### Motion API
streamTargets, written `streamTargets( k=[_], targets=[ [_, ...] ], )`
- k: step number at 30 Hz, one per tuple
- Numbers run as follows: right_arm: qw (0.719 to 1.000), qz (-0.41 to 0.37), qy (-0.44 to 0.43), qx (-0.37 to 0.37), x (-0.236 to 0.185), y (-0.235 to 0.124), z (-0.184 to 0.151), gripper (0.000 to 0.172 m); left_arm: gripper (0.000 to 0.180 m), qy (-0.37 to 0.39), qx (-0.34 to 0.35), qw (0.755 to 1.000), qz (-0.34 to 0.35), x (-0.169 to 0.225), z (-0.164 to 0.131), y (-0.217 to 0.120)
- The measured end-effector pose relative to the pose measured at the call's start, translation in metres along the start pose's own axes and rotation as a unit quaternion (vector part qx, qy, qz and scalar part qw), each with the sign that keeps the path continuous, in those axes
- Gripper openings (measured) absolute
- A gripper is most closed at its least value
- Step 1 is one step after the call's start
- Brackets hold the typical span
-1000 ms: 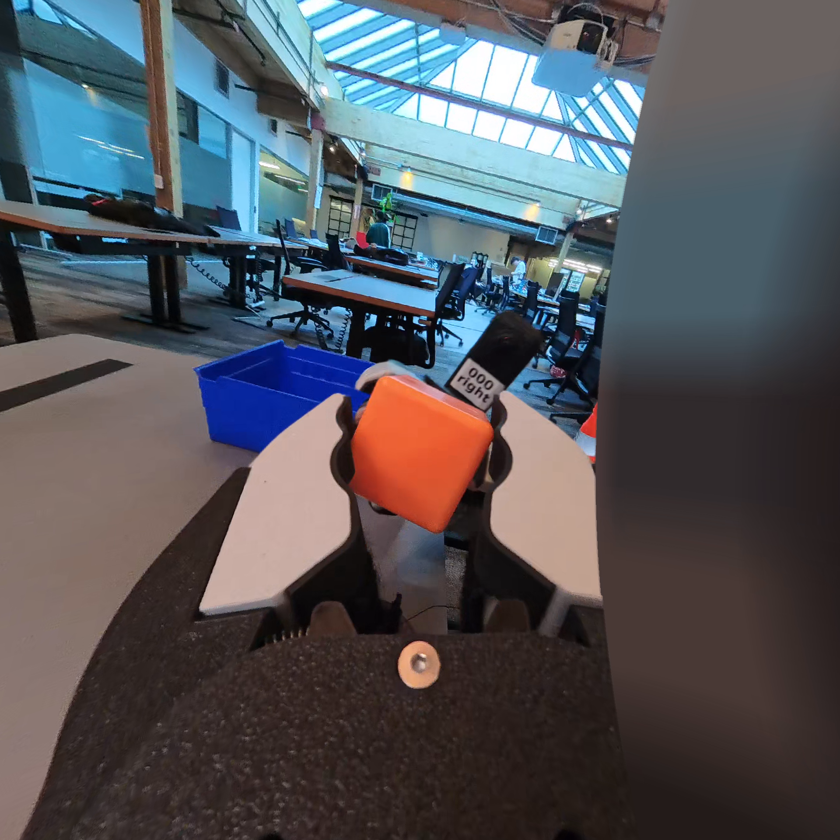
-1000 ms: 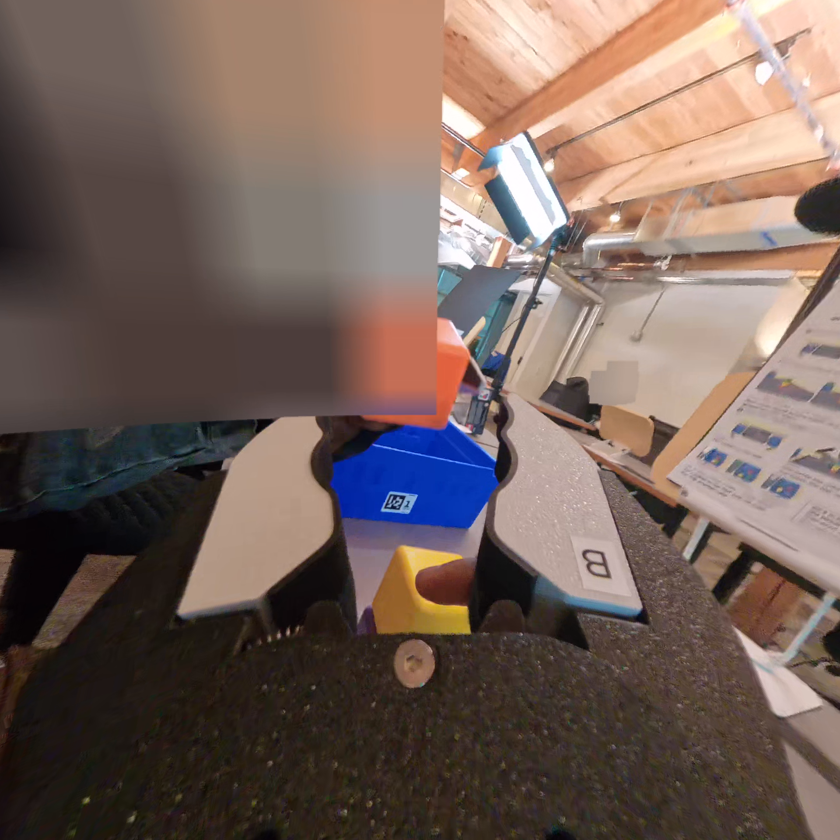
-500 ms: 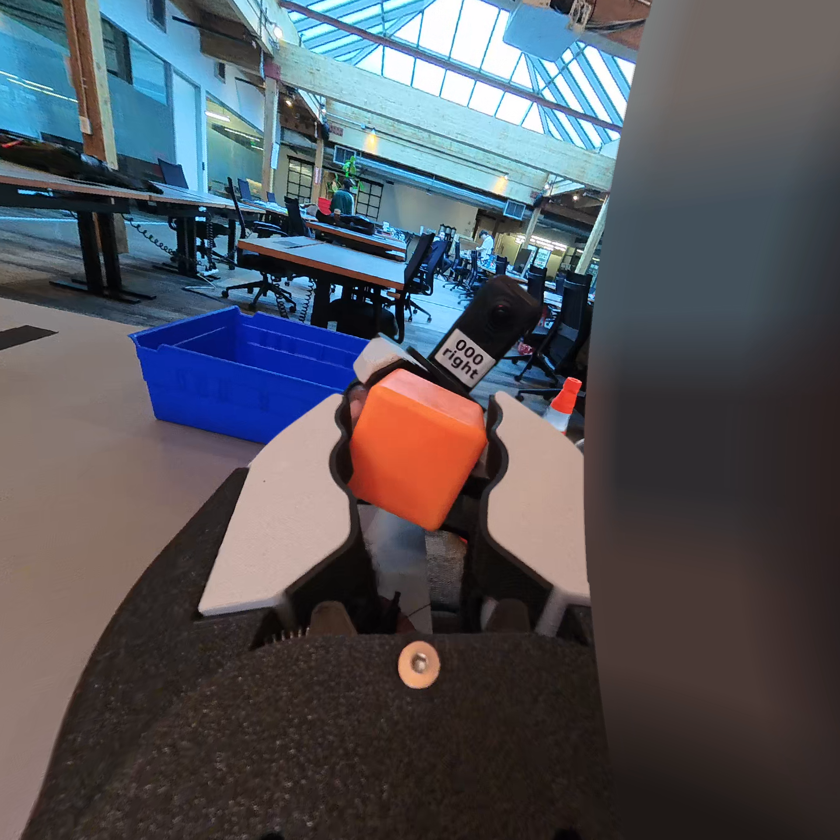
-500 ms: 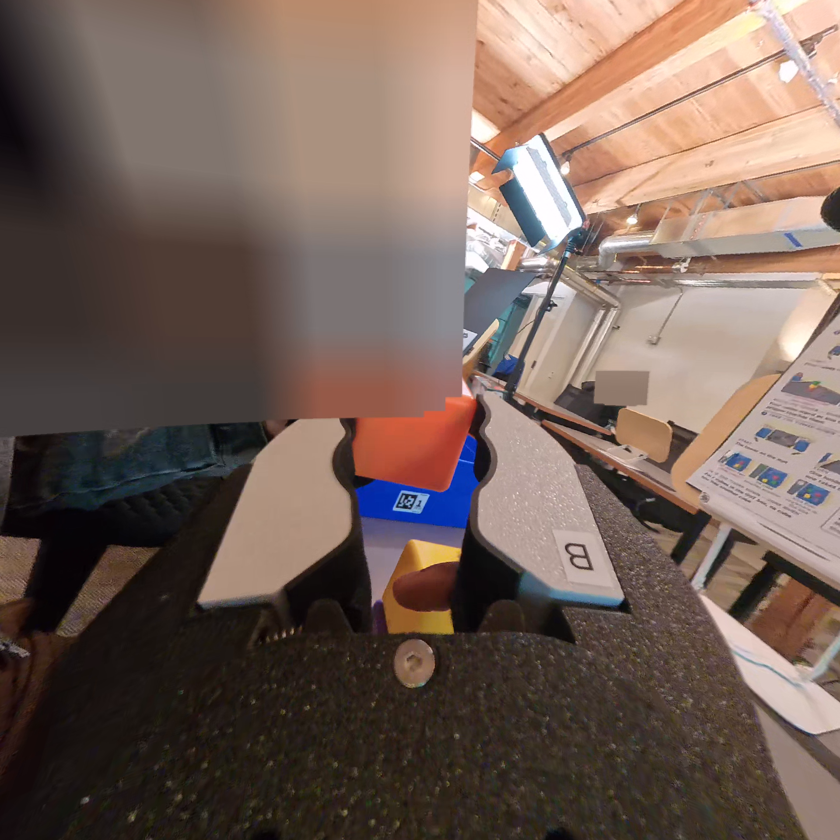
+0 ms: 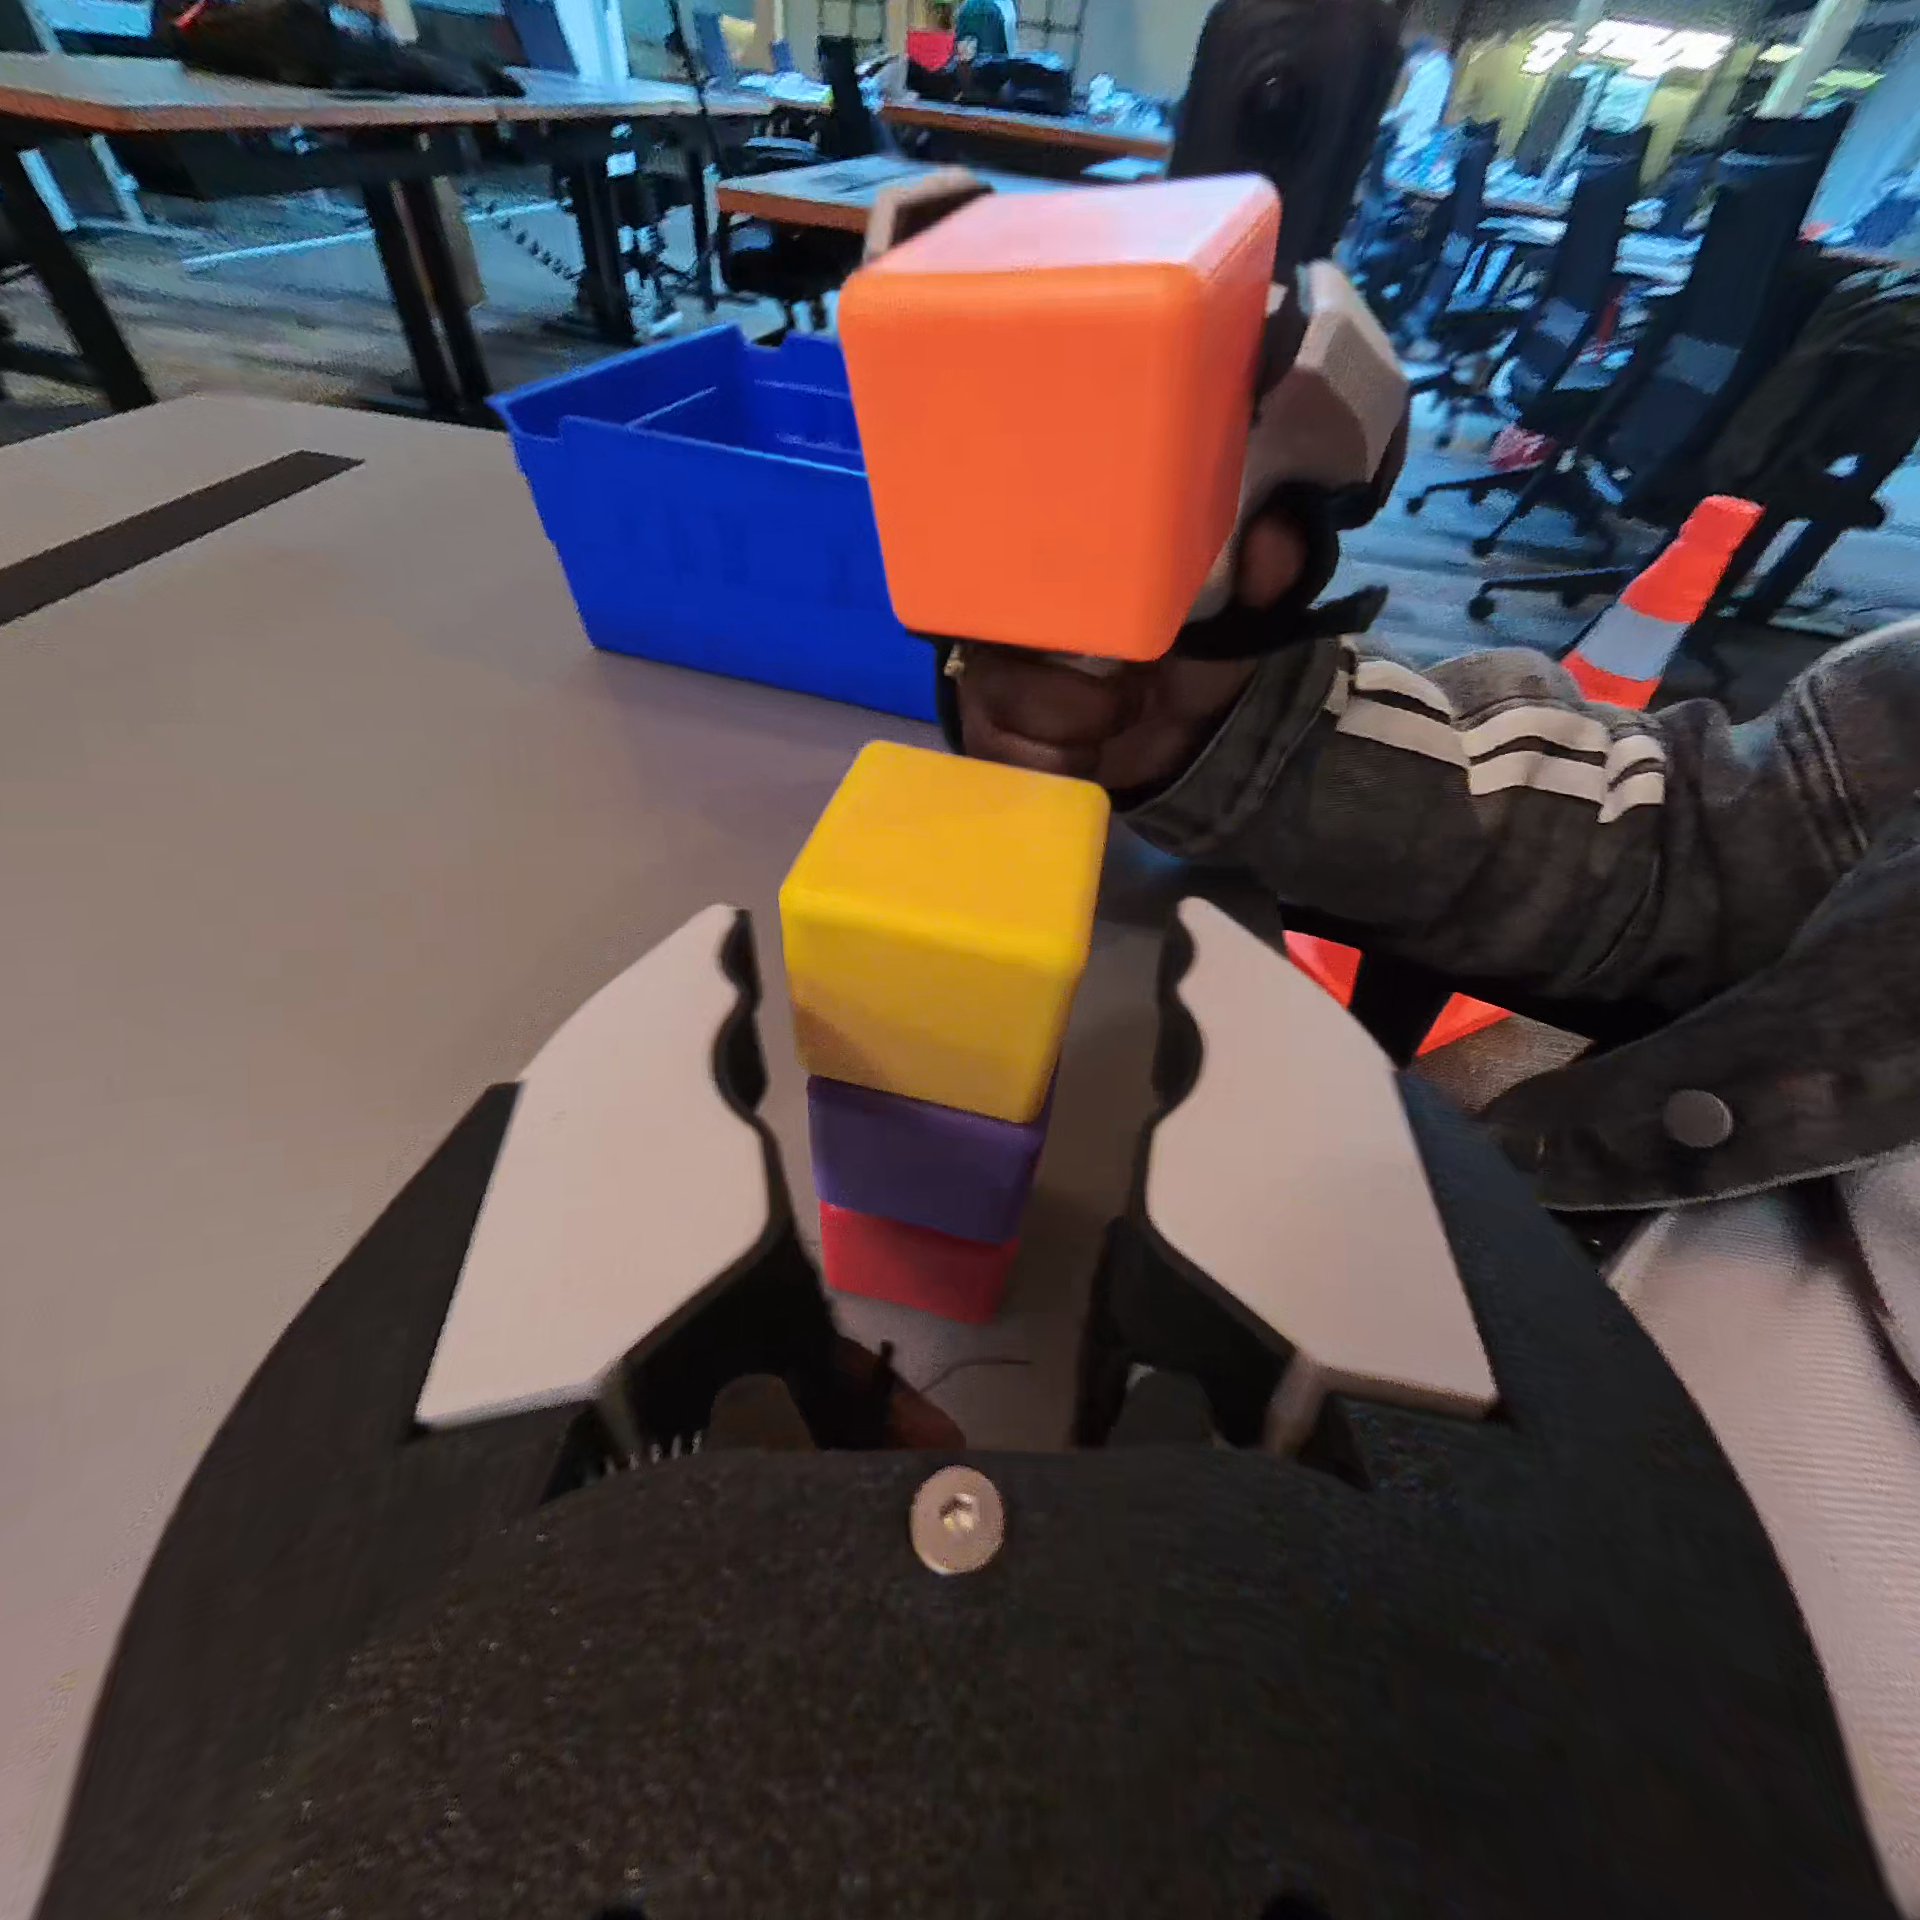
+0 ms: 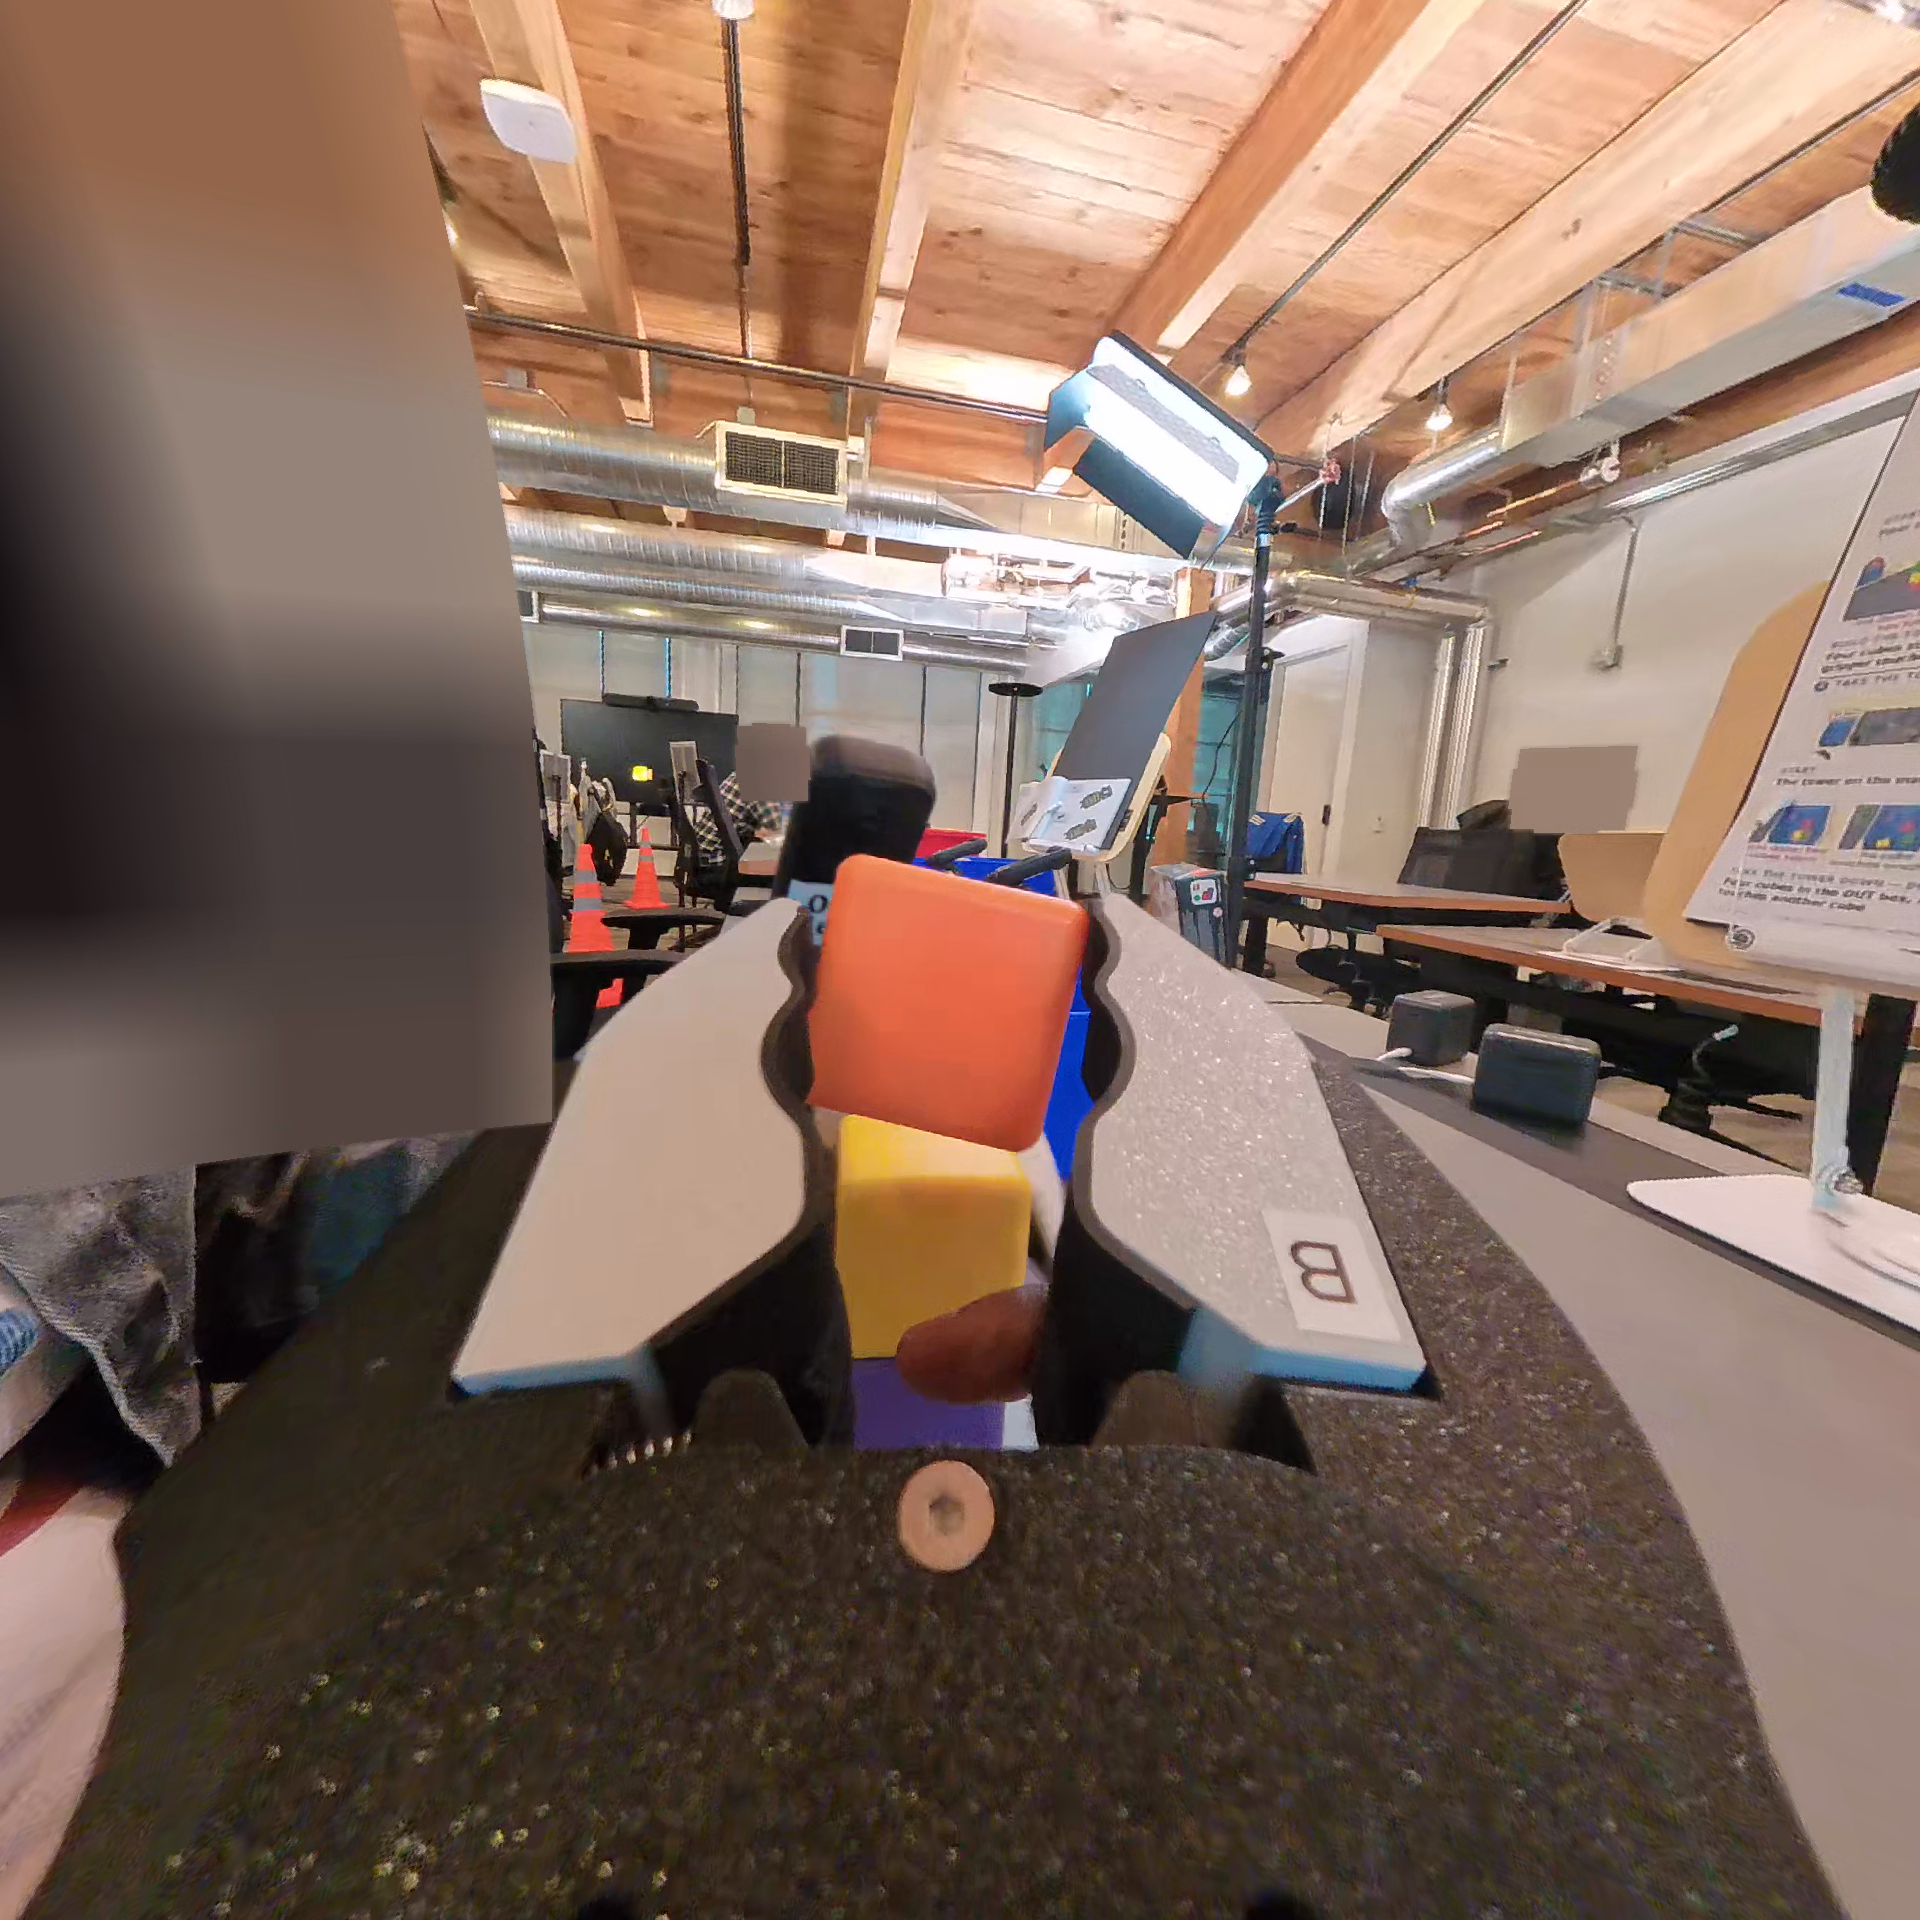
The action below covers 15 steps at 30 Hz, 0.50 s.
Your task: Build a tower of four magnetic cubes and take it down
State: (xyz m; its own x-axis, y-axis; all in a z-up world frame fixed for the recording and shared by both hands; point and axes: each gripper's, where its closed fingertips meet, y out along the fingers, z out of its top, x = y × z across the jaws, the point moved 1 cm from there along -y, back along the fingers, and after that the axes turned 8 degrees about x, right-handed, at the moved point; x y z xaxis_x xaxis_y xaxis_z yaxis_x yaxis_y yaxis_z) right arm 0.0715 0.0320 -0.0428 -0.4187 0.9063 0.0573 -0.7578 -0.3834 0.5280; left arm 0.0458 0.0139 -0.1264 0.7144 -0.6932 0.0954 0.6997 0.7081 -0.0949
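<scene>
Right tongs (image 6: pixel 945 997) clamp tilted orange cube (image 6: pixel 940 1003).

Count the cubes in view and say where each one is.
4. The orange cube is gripped by the right gripper above the stack. On the table, the yellow cube sits on the purple cube, which sits on the red cube.

Tilted orange cube (image 5: pixel 1049 416) held above stacked yellow (image 5: pixel 935 935), purple (image 5: pixel 920 1164), red (image 5: pixel 914 1273) cubes
</scene>
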Motion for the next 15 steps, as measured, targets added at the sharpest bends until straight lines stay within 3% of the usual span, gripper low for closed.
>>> streamTargets(
  k=[1, 15],
  targets=[
    [1.0, 0.003, 0.001, 0.0, -0.001, 0.001, -0.001, 0.049, 0.057, -0.002, 0.006, 1.0, -0.009, 0.0, -0.003, 0.001],
    [0.998, 0.053, -0.001, -0.032, -0.023, 0.013, -0.025, 0.049, 0.052, -0.002, 0.032, 0.995, -0.094, 0.024, -0.005, 0.008]
  ],
)
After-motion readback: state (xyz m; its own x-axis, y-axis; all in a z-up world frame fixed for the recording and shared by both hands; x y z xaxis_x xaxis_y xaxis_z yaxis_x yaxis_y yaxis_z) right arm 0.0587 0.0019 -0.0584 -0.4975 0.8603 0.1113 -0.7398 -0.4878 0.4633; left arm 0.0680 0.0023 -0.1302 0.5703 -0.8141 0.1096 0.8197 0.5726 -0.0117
